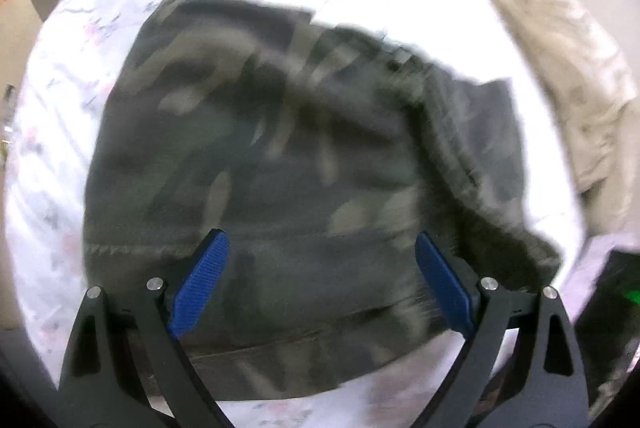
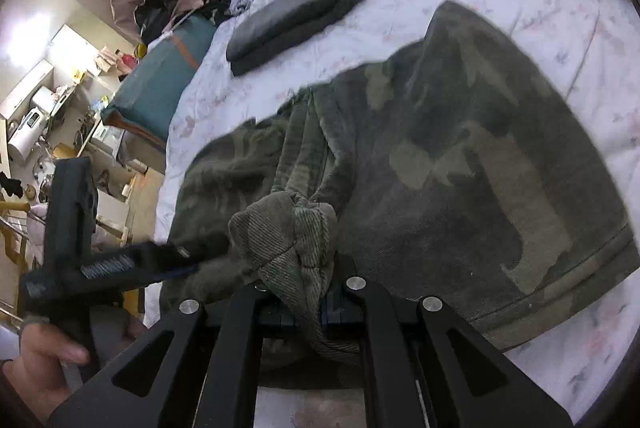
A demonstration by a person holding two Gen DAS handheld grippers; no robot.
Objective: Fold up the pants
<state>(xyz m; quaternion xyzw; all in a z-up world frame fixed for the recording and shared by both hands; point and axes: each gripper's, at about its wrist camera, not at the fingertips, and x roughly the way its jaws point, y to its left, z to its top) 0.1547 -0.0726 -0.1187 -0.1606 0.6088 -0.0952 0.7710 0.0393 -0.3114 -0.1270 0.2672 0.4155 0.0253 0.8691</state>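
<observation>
We judge the fold to be midway. The camouflage pants [image 1: 280, 168] lie on the bed [image 1: 80, 108], spread over the flowered sheet, already doubled into a broad block, yet one bunched end is lifted off the pile, so at least one more layer has to come over and the stack must then be smoothed. A dark folded garment [image 2: 292, 20] lies beyond the pants toward the head of the bed, well apart from them; it looks like finished work.

Taking the pants as our landmark and starting left: our left tool [image 1: 322, 282] hangs over the near hem of the pants with its blue pads spread wide and nothing between them. It is released, gripping no cloth. On the right, our right tool [image 2: 300, 312] is clenched on a ribbed, gathered bunch of the pants, which rises out of the closed pads above the rest of the fabric.

The left wrist view, blurred, shows the whole outline of the pants, a ridge of raised cloth on their right side, and a pale blanket [image 1: 560, 68] past that. The right wrist view alone shows the grip itself, the left tool's black body [image 2: 100, 268] just left of the pants, the hand [image 2: 36, 360] holding it, and the cluttered room beyond the bed's left edge.
</observation>
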